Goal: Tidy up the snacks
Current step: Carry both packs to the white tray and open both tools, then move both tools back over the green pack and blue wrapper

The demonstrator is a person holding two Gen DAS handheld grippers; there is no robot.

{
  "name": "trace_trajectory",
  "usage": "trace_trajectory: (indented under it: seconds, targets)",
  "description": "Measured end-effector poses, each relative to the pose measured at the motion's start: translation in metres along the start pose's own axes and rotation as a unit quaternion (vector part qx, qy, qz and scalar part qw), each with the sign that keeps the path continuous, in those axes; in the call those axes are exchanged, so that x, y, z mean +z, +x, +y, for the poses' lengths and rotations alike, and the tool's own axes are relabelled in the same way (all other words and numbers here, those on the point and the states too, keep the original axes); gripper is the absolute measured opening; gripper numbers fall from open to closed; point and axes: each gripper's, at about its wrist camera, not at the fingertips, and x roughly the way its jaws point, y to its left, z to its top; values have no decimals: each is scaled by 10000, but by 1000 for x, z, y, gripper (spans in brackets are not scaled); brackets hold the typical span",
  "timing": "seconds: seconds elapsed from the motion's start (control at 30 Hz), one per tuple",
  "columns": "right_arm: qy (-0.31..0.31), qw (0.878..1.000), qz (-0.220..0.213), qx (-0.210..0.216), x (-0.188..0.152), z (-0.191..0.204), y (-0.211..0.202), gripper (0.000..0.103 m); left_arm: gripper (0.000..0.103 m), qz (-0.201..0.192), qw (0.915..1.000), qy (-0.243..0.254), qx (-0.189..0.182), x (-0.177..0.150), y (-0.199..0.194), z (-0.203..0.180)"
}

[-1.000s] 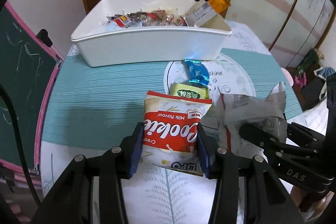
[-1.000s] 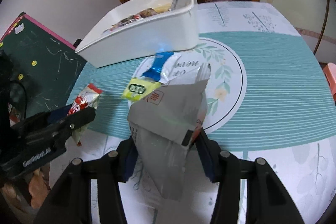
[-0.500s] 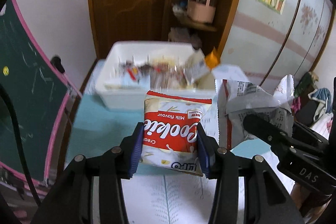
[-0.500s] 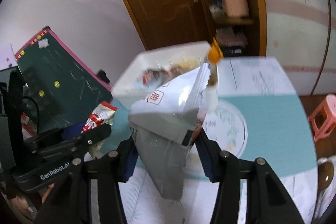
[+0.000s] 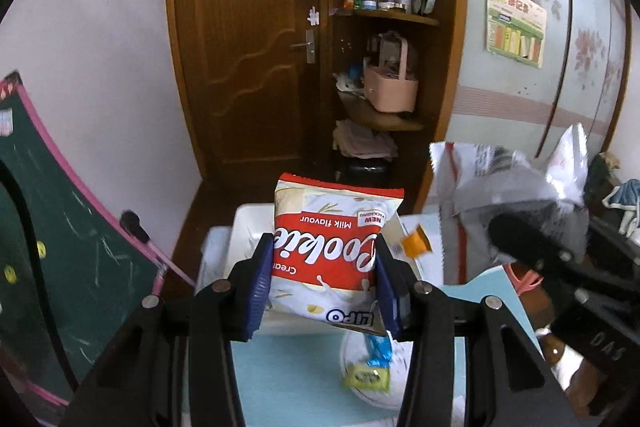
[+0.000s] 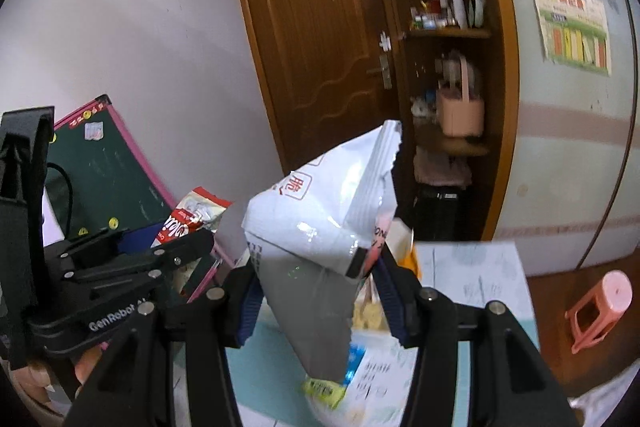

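My left gripper [image 5: 323, 281] is shut on a red and white cookie packet [image 5: 326, 247], held high above the table. Behind the packet I see only the rim of the white snack bin [image 5: 244, 239], with an orange packet tip [image 5: 418, 245] sticking out. My right gripper [image 6: 318, 291] is shut on a white and grey snack bag [image 6: 320, 239], also lifted. In the left wrist view that bag [image 5: 512, 187] hangs at the right. In the right wrist view the cookie packet [image 6: 192, 217] shows at the left. A blue wrapper [image 5: 378, 347] and a yellow-green sachet [image 5: 366, 377] lie on the table below.
The table has a teal striped cloth [image 5: 288, 375]. A green chalkboard with a pink frame [image 5: 68, 267] leans at the left. A wooden door [image 5: 248, 39] and corner shelves [image 5: 384, 67] stand behind. A pink stool [image 6: 600, 311] is on the floor at the right.
Both grippers have risen well above the table with their packets still held. The views have tilted up, so the bin has dropped low and the door and shelves fill the frames.
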Motion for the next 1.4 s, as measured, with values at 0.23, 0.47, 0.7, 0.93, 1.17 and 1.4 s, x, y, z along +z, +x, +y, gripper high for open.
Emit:
trace_trajectory:
  seconds: [0.23, 0.47, 0.7, 0.93, 1.17, 1.4]
  targets:
    - [-3, 9999, 119, -117, 49, -2, 36, 52, 45, 90, 9991, 71, 420, 47, 49, 3]
    - [-33, 9979, 473, -452, 66, -9, 100, 56, 60, 231, 9969, 26, 756, 57, 112, 16]
    - [459, 9919, 1136, -350, 45, -37, 155, 67, 102, 741, 9943, -384, 666, 33, 165, 44]
    - [218, 9908, 1287, -369, 30, -35, 155, 67, 102, 877, 9921, -601, 662, 13, 172, 55]
    - [245, 9909, 1288, -314, 29, -39, 146, 67, 102, 836, 9932, -552, 594, 7, 156, 51]
    - [196, 9921, 1219, -235, 20, -36, 119, 67, 102, 784, 9951, -388, 462, -3, 128, 35]
